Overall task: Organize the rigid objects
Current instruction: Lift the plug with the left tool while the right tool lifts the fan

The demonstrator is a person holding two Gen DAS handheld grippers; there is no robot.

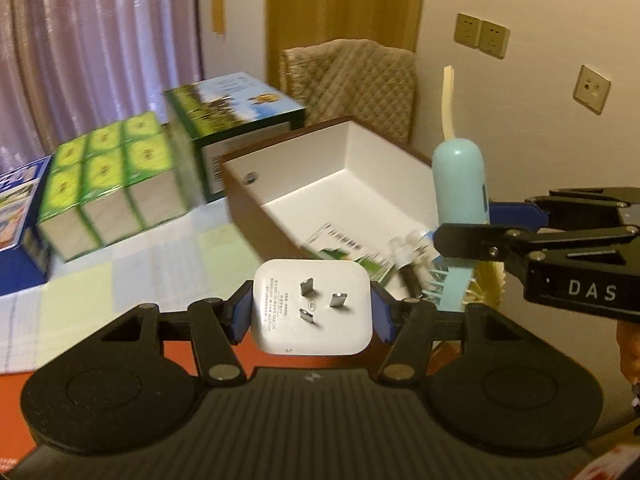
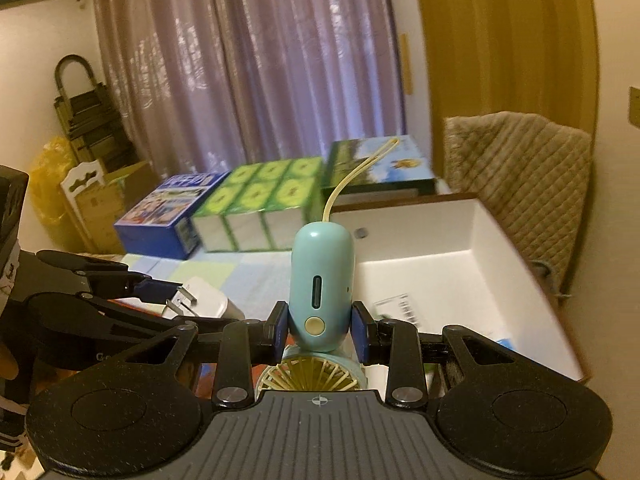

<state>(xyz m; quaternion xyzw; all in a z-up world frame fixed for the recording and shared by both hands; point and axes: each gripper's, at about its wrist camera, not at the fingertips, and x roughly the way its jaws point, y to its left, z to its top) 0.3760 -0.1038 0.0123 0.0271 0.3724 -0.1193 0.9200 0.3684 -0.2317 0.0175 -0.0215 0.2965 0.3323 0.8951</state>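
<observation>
I am carrying both things toward the white box on the desk: my left gripper jaws clamp the white charger, my right gripper jaws pinch the blue handheld fan, and next each must go over the rim and be let go inside.

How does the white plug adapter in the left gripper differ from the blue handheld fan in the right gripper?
The plug adapter is white, squarish and flat, with three metal prongs facing the camera; the handheld fan is pale blue, a rounded capsule with a cream button and strap. The adapter fills a wide grip in the left gripper; the fan's slimmer handle sits upright in the right gripper. Both are clamped between blue pads, near the white box.
</observation>
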